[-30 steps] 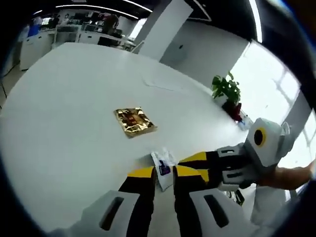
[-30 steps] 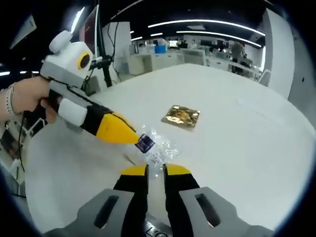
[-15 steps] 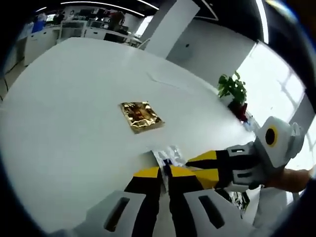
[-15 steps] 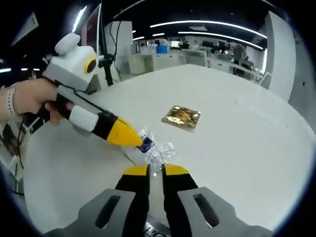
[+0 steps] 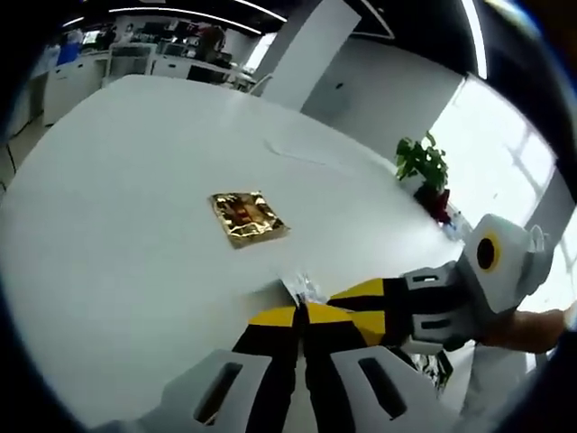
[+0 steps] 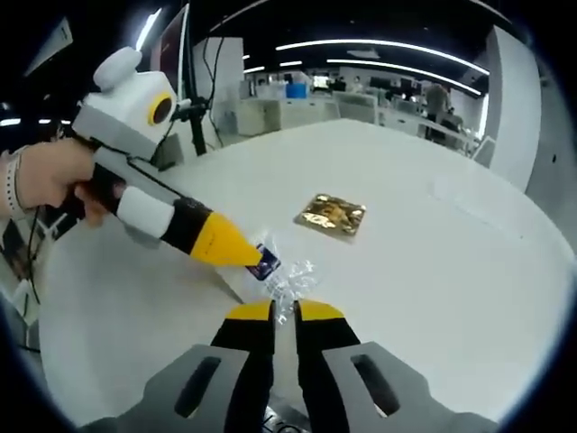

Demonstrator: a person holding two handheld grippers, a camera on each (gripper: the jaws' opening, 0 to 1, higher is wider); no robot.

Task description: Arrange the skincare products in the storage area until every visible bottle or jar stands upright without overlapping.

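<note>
Left gripper view looks across a wide white worktop [image 5: 117, 207] with a gold foil packet [image 5: 245, 218] lying flat near its middle; take that packet as the landmark. Nearer the camera than the packet lies a crinkled clear wrapper [image 5: 305, 290] with a dark blue label, and the left tongs [image 5: 300, 317] have their yellow tips drawn close together right at its near edge, almost no gap between them. Whether they actually pinch the plastic cannot be told from this view. The right tongs [image 5: 347, 296] come in from the right side, their yellow tip touching the same wrapper, with a person's hand [image 5: 532, 327] behind them. Beyond the packet, at the far right edge of the worktop, stands a green potted plant [image 5: 417, 164]

Right gripper view shows the gold foil packet [image 6: 330, 215] further out on the worktop [image 6: 433, 262], and the clear wrapper [image 6: 287, 273] between the packet and the camera. The right tongs [image 6: 283, 313] sit with their tips nearly together on the wrapper's near edge; the grip itself is hidden. The left tongs [image 6: 242, 254] slant in from the left, held by a hand [image 6: 50, 176], their pointed tips pressed together on the blue label end of the wrapper
</note>
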